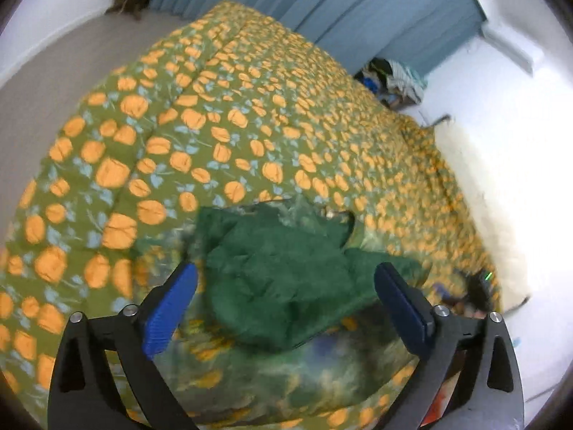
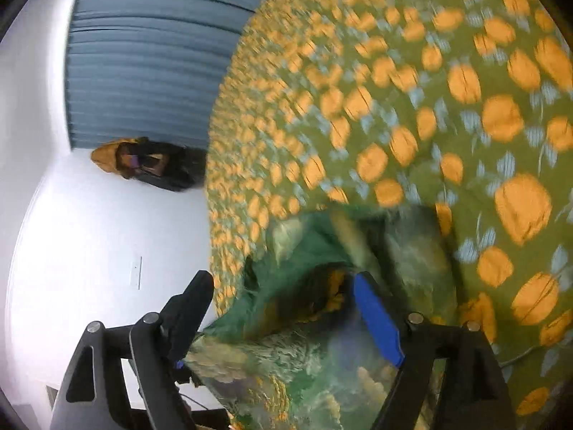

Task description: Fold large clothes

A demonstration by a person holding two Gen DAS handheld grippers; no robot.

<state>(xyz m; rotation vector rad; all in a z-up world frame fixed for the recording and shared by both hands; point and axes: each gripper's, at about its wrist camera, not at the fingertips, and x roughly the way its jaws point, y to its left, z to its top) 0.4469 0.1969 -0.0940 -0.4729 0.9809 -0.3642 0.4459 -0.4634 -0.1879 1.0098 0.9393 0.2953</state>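
Observation:
A large garment lies bunched on the bed: a dark green part (image 1: 283,276) on top and a printed green, yellow and blue part (image 1: 272,376) nearer to me. My left gripper (image 1: 286,301) is open just above it, blue pads on either side of the green heap, touching nothing that I can see. In the right wrist view the same garment (image 2: 304,358) hangs over the bed's edge. My right gripper (image 2: 283,297) is open with the cloth between its fingers; I cannot tell if they touch it. Both views are motion-blurred.
The bed carries a green quilt with orange flowers (image 1: 222,114), also filling the right wrist view (image 2: 412,89). Blue curtains (image 1: 358,7) hang behind. A clothes pile (image 1: 394,79) lies on the white floor; a yellow and dark heap (image 2: 143,161) lies by the curtain.

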